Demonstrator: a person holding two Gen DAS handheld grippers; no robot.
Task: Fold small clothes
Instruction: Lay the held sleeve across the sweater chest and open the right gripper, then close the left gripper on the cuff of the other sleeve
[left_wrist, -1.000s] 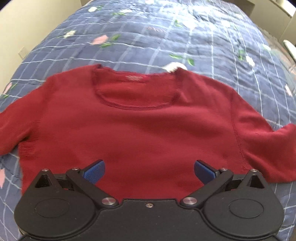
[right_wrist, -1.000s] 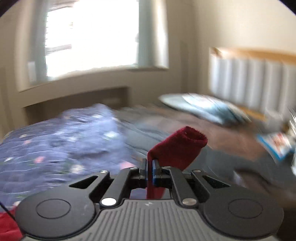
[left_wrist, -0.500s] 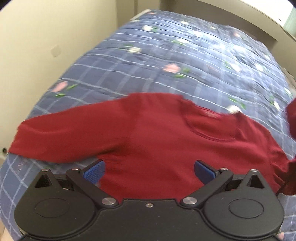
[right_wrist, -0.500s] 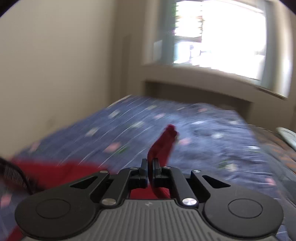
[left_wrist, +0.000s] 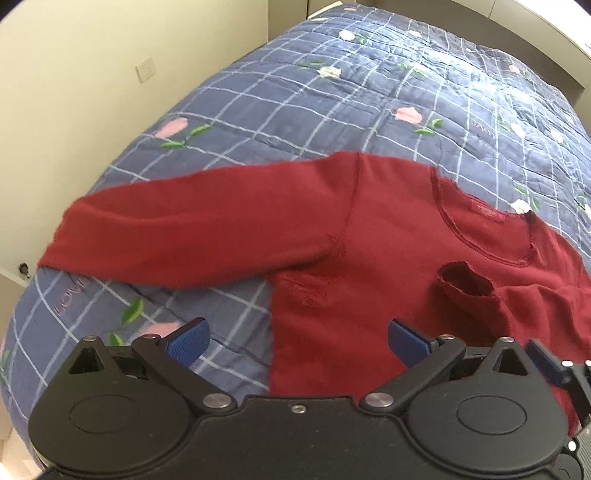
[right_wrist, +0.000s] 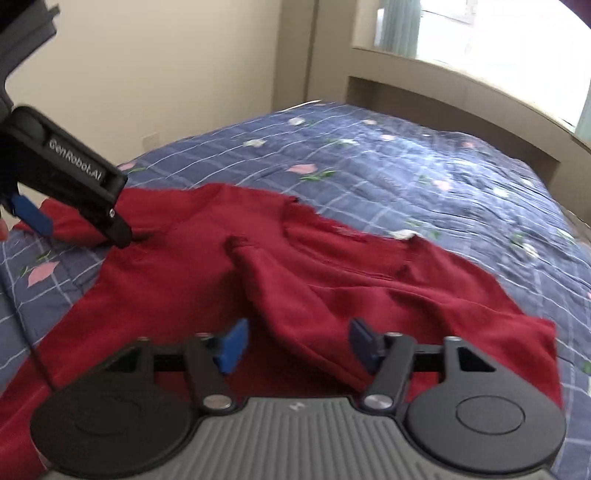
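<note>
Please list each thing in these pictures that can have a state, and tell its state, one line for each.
red sweater: lies flat on the bed, front up, only partly folded.
right sleeve: folded across the chest, cuff open.
left sleeve: stretched out to the side, not yet folded.
left gripper: open, holds nothing.
right gripper: jaws opening, nothing pinched; the sleeve lies under them.
blue quilt: spread over the bed.

Sweater: dark red knit long-sleeved sweater (left_wrist: 388, 236), one plain colour, cuffs and neckband the same red.
Bedcover: navy quilted bedspread (left_wrist: 295, 96), pale grid lines, scattered pink and white flowers with green leaves.
Left gripper (left_wrist: 297, 341): black body, blue pads.
Right gripper (right_wrist: 295, 345): black arms, grey ribbed body, blue pads.
Wall: cream painted wall (right_wrist: 166, 66).
</note>
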